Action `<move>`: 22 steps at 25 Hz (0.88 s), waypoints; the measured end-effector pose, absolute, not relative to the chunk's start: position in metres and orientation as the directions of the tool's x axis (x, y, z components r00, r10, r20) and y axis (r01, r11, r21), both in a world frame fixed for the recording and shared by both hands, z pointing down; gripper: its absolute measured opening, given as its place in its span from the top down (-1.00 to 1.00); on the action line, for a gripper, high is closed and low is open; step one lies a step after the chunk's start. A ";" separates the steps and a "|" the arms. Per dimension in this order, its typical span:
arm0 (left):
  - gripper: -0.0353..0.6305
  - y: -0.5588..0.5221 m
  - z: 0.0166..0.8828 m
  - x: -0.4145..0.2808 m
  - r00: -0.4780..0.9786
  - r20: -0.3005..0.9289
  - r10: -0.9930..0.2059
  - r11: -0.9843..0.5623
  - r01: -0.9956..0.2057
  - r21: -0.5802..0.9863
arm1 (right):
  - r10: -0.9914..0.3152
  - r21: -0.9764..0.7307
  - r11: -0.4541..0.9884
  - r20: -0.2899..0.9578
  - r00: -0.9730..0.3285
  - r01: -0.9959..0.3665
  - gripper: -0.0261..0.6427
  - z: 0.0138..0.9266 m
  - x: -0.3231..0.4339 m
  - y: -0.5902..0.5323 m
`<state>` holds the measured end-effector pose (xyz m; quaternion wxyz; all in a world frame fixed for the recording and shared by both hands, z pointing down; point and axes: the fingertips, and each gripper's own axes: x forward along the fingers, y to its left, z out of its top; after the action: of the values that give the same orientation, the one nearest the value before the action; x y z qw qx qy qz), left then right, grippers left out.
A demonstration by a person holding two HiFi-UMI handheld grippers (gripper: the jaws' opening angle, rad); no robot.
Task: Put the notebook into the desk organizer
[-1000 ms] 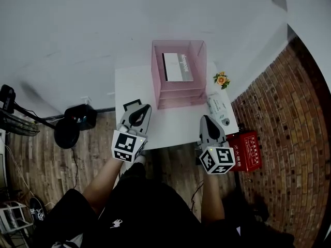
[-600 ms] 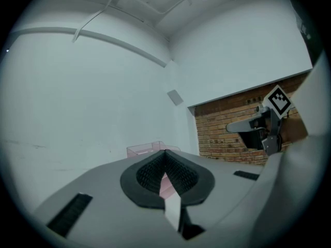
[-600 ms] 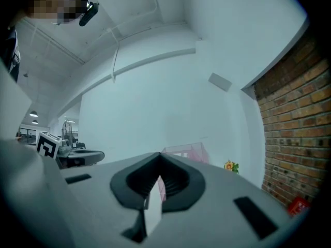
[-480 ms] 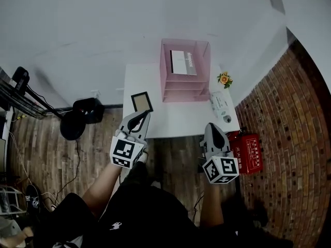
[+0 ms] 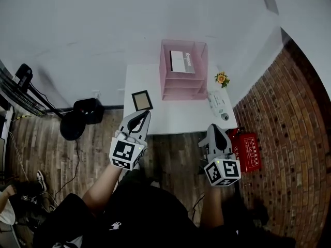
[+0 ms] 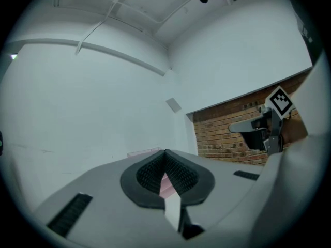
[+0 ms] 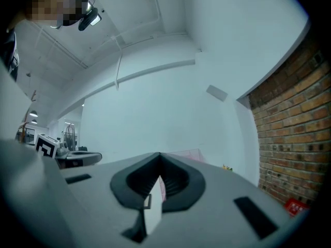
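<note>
- Left gripper (image 5: pixel 143 115): jaws pressed together tip to tip, nothing pinched, held level over the wooden floor (image 5: pixel 93 154) short of the counter's near edge.
- Right gripper (image 5: pixel 214 128): jaws likewise shut tight and empty, level with the left pair and well apart from it to the right.
- White counter (image 5: pixel 176 119): just ahead of both sets of jaws, touched by neither.
- Pink desk organizer (image 5: pixel 170 87): at the far side of the counter, ahead of the gap between the two pairs of jaws, well apart from both; seen as a pale pink edge just past the closed tips in each gripper view.
- Notebook (image 5: pixel 181 62): lying flat in the top tier of the organizer, far beyond both jaw tips.
- Dark-framed tan square (image 5: pixel 141 100): flat on the counter, straight ahead of the left jaws, nearer to them than the organizer.
- Small orange flower (image 5: pixel 221 78) and a white device (image 5: pixel 217 105): on the counter's right edge, ahead of the right jaws.
- Red box (image 5: pixel 248 150): on the floor, just right of the right jaws.
</note>
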<state>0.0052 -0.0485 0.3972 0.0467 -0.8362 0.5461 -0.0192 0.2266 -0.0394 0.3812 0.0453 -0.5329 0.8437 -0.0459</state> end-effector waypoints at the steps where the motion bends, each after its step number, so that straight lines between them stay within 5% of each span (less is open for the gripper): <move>1: 0.88 -0.049 0.397 0.006 0.406 -0.017 -0.914 -0.402 -0.910 -0.098 | -0.904 -0.122 0.426 -0.029 -0.426 -0.896 0.92 0.380 0.226 -0.039; 22: 0.88 -0.064 0.393 0.014 0.417 -0.032 -0.908 -0.414 -0.907 -0.079 | -0.916 -0.110 0.402 -0.036 -0.401 -0.909 0.92 0.375 0.229 -0.044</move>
<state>0.0137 -0.0635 0.3931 0.0419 -0.8408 0.5397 -0.0078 0.2292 -0.0445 0.3748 0.0452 -0.5456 0.8360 -0.0364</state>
